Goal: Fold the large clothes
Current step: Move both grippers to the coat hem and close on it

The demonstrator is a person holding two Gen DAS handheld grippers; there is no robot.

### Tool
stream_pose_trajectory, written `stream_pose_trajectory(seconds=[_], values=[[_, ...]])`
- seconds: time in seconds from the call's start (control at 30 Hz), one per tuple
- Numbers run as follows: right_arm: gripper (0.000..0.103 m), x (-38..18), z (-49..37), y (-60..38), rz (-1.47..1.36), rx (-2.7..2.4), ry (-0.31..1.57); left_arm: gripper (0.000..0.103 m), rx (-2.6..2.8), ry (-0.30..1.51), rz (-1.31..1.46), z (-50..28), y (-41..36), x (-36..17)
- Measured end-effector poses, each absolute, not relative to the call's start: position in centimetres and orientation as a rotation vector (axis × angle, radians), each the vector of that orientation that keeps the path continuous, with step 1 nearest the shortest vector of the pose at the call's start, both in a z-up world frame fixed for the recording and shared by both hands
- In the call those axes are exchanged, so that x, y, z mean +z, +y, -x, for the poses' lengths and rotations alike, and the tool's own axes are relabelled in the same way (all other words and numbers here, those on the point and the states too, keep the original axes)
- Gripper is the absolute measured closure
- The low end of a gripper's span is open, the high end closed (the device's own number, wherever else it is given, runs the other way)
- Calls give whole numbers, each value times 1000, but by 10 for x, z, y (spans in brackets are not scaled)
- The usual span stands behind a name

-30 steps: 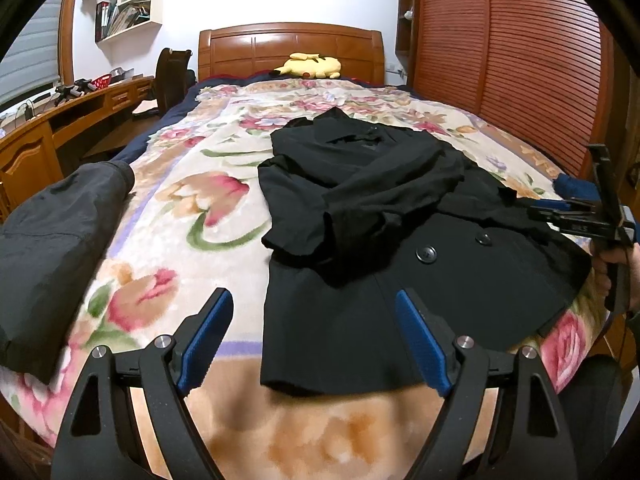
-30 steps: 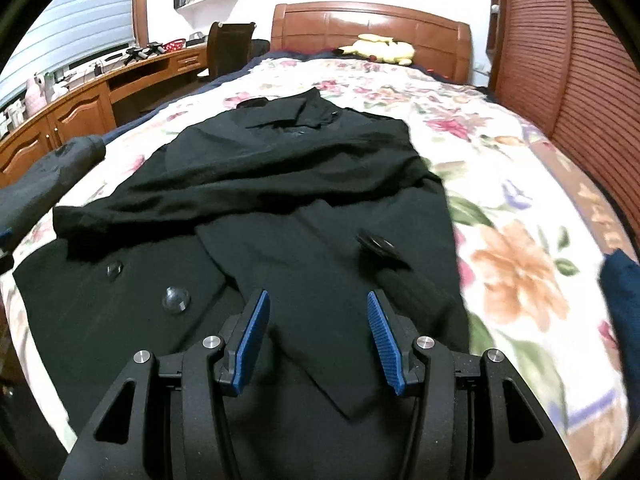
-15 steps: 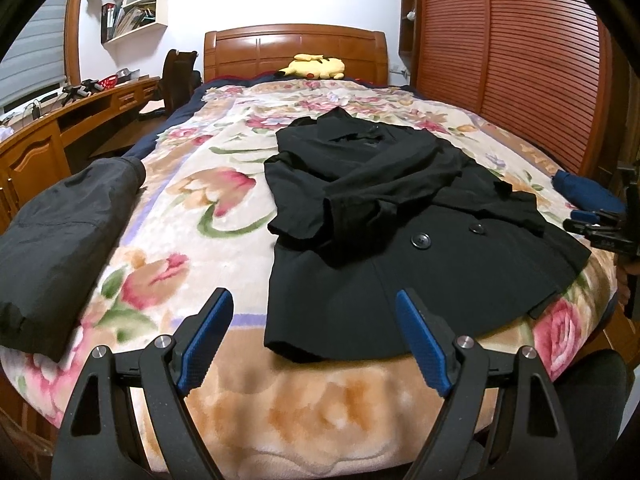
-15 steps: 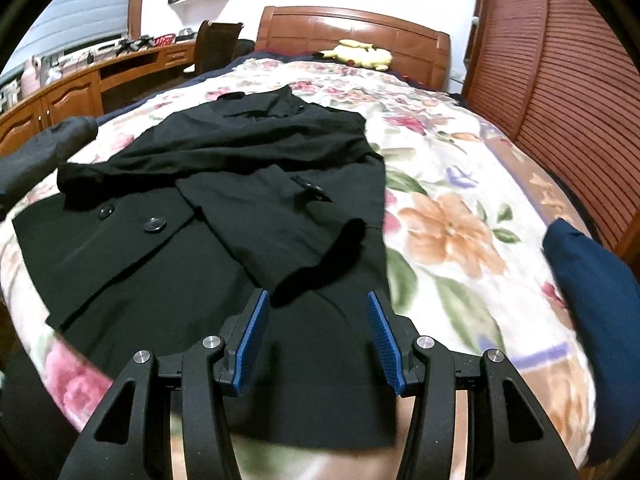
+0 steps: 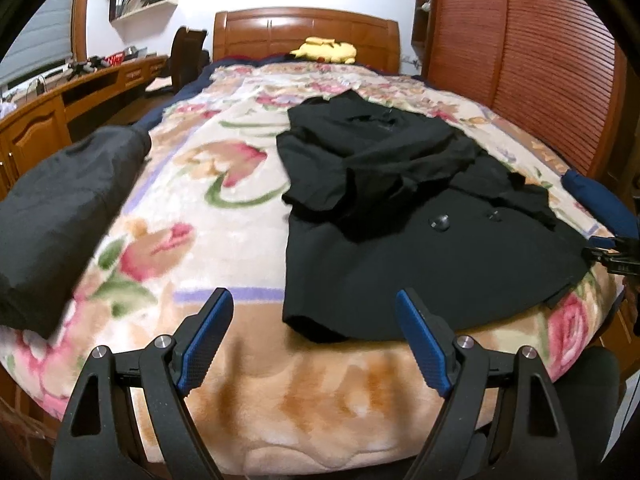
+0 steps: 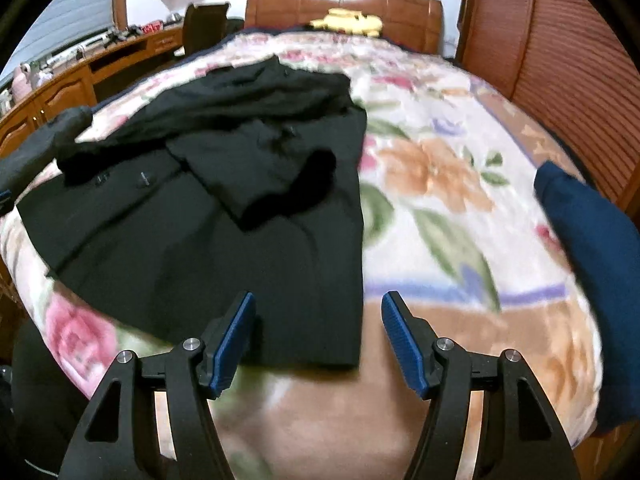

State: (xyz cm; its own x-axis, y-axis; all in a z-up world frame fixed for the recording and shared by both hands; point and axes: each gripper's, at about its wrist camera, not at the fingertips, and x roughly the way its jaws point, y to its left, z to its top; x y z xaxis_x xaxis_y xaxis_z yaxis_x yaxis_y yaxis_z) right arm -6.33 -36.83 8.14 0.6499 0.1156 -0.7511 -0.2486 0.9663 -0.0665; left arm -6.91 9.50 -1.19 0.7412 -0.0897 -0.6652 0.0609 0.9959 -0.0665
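Two grippers hang over the foot of the bed, both with jaws spread wide and nothing between them. The left gripper (image 5: 314, 334) sits above the floral blanket (image 5: 200, 216), and the black coat (image 5: 400, 220) lies ahead of it and off to its right, the coat's near left hem corner landing just between the blue pads (image 5: 208, 336) in that view. The coat is spread flat with both sleeves folded across the chest, collar toward the headboard (image 5: 306, 34), two buttons showing on the front. Over on the right gripper (image 6: 318, 334), the coat (image 6: 224, 208) fills the left half of the view; its right hem corner reaches just ahead of the gap between the pads, not touching either one. A dark grey garment (image 5: 56, 208) lies at the bed's left edge, a navy blue one (image 6: 592, 248) at the right edge, both well apart from the coat. A yellow plush toy (image 5: 324, 50) rests by the headboard.
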Motion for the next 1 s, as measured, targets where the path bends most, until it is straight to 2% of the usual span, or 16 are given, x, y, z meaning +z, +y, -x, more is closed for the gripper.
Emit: stream_pose_trajectory(seconds=[0.33,0.37,0.4,0.47,0.63,0.7,0.87,0.93,1.0], values=[[35,71,60,-376,120,224,847,20,-76,778,63,58,108,-33],[35,71,60,-375,125,223,847,23,-78,774,67,58,109,-33],[35,70,60,-374,129,221,846,31,-76,769,65,59,109,-32],[35,68,60,-370,140,217,851,41,-71,764,56,60,109,-32],[36,66,59,-367,159,217,851,57,-97,762,73,59,110,-31],[41,67,58,-367,156,224,849,63,-106,765,79,58,109,-31],[56,67,55,-364,154,245,850,67,-118,768,75,54,102,-32],[65,67,55,-360,161,262,852,77,-137,763,85,54,100,-33],[79,68,56,-358,166,282,849,87,-148,764,97,54,99,-34]])
